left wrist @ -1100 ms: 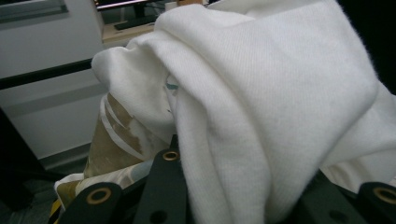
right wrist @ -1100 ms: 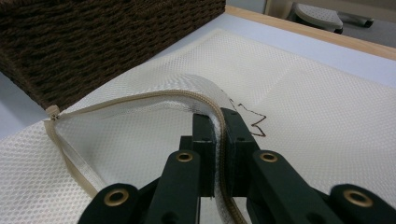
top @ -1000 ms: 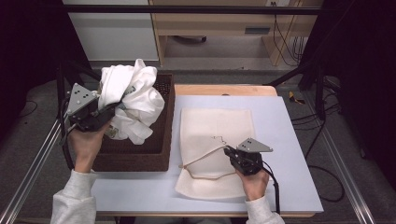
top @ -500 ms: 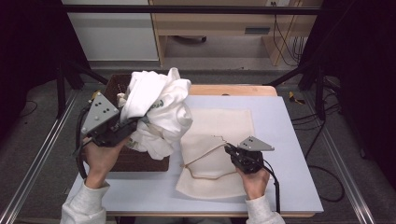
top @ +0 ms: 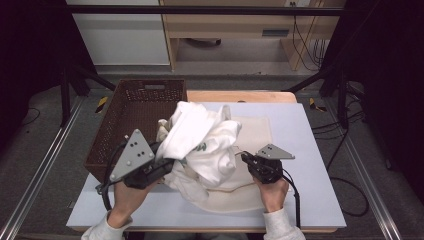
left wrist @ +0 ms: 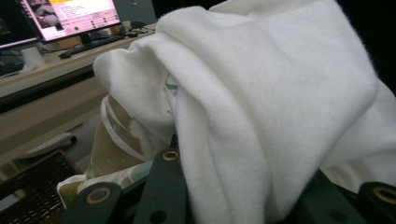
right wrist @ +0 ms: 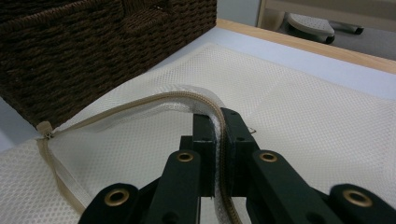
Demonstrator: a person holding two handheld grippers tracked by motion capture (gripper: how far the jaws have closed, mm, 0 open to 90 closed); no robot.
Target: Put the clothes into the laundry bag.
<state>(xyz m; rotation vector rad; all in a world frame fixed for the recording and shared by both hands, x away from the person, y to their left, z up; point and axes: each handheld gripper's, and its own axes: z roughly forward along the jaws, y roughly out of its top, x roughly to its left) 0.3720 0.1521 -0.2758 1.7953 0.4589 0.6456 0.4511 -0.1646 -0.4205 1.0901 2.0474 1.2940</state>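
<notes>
One surface [top: 320, 150] carries one brown wicker basket [top: 135, 115] at its left and one cream mesh laundry bag [top: 257, 135] lying flat beside it. One bundle of white clothing [top: 200, 145] hangs over the bag, between basket and bag, clenched in the left gripper [top: 162, 167]. The right gripper [top: 246, 159] is clamped on the bag's zipper edge [right wrist: 187, 100], lifting it. The bundle hides much of the bag.
</notes>
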